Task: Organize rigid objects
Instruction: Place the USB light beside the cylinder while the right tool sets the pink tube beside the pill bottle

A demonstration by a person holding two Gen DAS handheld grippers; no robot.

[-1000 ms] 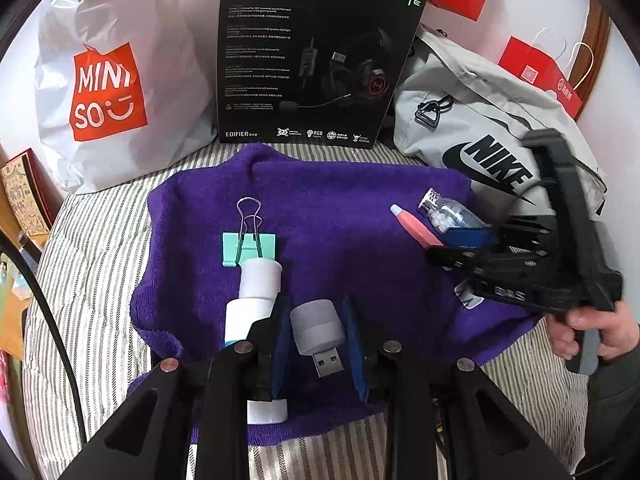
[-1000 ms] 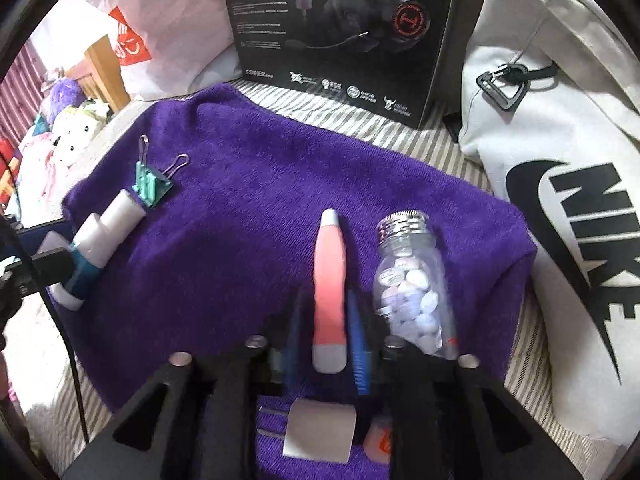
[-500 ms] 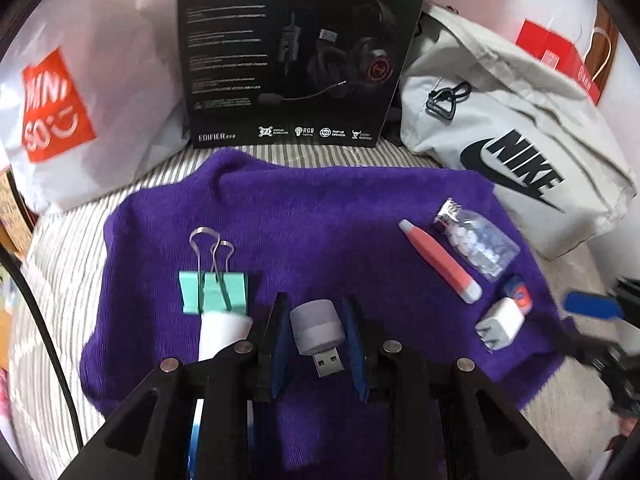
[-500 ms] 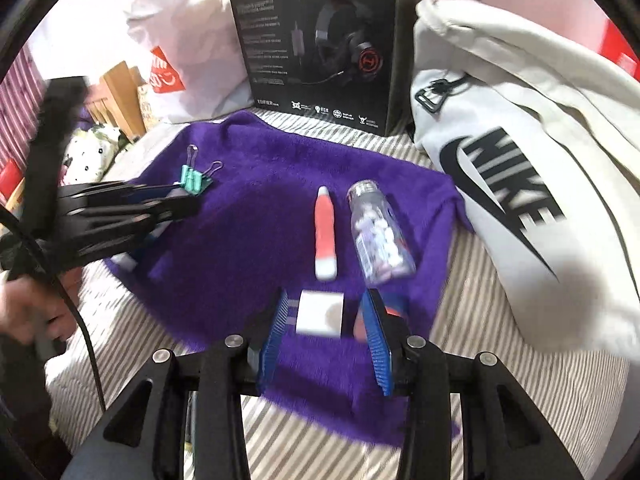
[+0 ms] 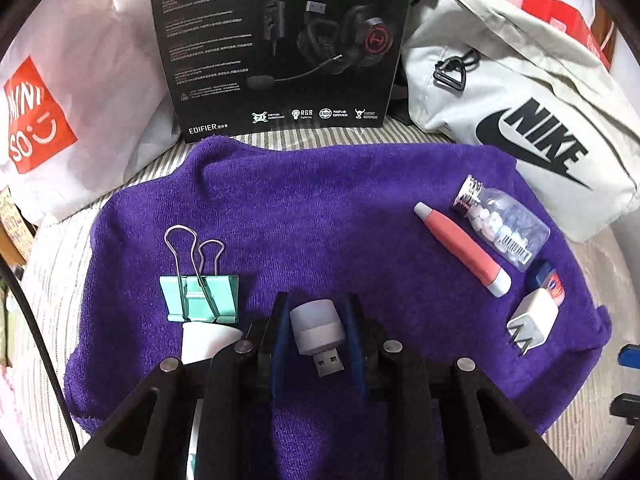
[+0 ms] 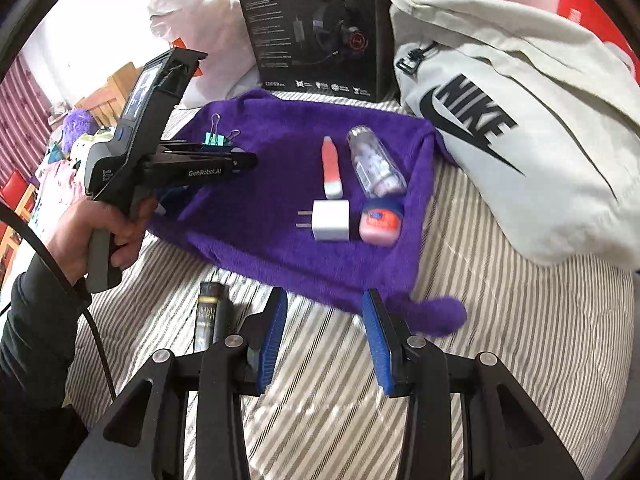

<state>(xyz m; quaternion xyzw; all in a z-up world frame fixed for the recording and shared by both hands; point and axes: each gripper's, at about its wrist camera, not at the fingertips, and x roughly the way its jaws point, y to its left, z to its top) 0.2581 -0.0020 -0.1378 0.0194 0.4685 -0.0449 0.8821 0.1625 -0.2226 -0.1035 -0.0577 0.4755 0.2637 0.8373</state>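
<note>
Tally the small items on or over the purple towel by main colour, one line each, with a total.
Green: 1, binder clip
White: 3, USB light in the left gripper, charger plug, white tube
Pink or red: 2, pink tube, small jar
Clear: 1, pill bottle
Total: 7

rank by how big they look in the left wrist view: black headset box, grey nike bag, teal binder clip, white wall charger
1-2. Black headset box and grey Nike bag: similar, both cropped, unranked.
3. Teal binder clip.
4. White wall charger.
</note>
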